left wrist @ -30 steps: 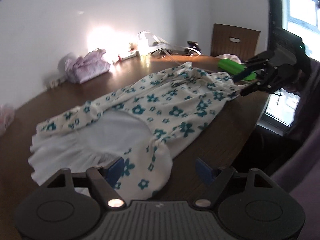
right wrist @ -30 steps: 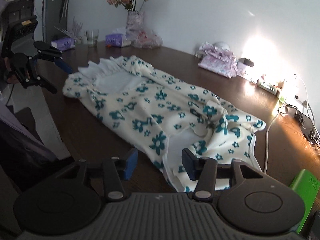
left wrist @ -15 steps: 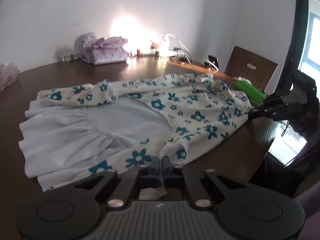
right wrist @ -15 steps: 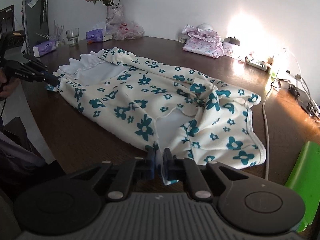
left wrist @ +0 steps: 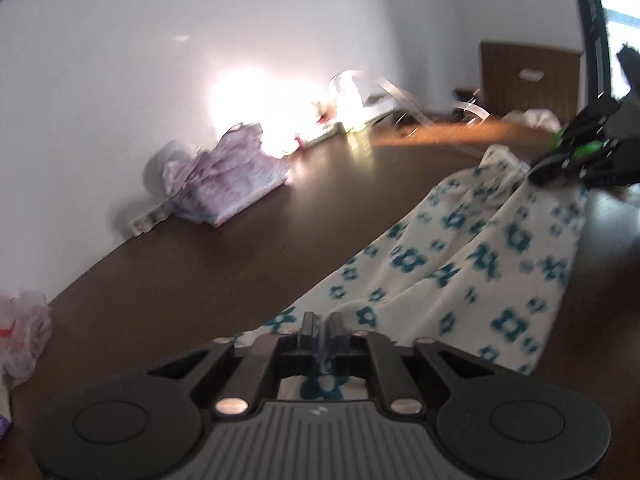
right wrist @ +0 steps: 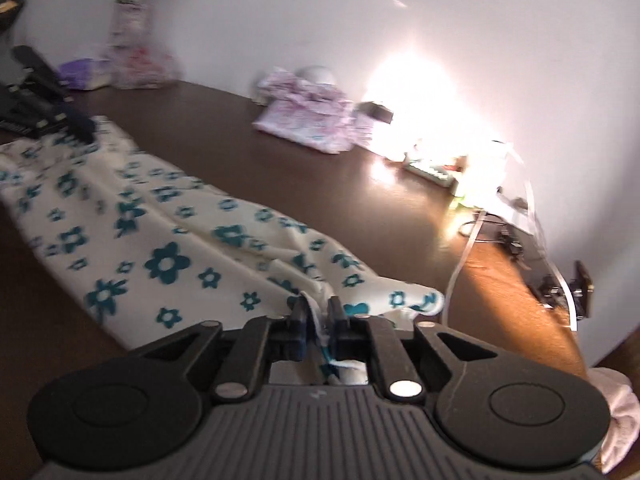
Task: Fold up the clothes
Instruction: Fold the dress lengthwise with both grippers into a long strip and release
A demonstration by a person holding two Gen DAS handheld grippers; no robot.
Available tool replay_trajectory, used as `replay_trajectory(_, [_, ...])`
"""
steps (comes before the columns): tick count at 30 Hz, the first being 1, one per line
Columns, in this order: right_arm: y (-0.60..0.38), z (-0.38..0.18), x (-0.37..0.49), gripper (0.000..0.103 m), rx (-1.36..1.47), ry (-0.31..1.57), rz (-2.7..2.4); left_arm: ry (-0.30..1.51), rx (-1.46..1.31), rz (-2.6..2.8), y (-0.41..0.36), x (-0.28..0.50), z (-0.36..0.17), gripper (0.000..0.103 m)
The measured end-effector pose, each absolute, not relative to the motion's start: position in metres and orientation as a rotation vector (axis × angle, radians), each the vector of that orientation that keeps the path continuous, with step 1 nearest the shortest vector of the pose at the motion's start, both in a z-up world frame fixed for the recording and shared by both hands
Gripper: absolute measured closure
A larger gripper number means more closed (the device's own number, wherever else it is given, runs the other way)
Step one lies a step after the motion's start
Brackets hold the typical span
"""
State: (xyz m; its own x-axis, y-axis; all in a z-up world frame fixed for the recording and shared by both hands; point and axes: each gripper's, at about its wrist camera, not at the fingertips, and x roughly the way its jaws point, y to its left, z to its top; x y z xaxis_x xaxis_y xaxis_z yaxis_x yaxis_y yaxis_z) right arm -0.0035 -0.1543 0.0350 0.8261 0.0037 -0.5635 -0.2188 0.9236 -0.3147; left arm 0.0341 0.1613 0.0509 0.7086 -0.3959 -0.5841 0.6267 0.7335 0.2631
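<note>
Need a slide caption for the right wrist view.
Right gripper shut on the floral garment, stretched above the wooden table.

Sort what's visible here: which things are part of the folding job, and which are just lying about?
In the job:
floral garment
left gripper
right gripper

Lying about:
pink folded cloth
flower vase
power strip
white cable
chair
plastic bag

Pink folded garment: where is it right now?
The pink folded garment lies on the far side of the wooden table against the white wall, beyond the floral garment; in the right wrist view it is upper centre, left of the bright glare.
</note>
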Motion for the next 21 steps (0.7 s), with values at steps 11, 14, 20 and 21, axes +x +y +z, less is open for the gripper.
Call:
replay_trajectory(11, [-0.151,0.044,-0.029,0.060,-0.192,0.591,0.403,0.528,0.256,-0.626,0.217,-0.049,0.057,0.043])
replay_trajectory(14, [-0.133,0.023,-0.017,0.063,-0.224,0.662,0.377,0.614,0.327,-0.619,0.211,-0.050,0.037,0.067])
replay_trajectory(20, [-0.153,0.018,-0.018,0.055,-0.193,0.699,0.364,0.697,0.312,-0.558,0.250,-0.031,0.014,0.061])
replay_trajectory(21, [-0.156,0.016,-0.018,0.055,-0.178,0.705,0.362,0.698,0.299,-0.536,0.261,-0.028,0.014,0.061])
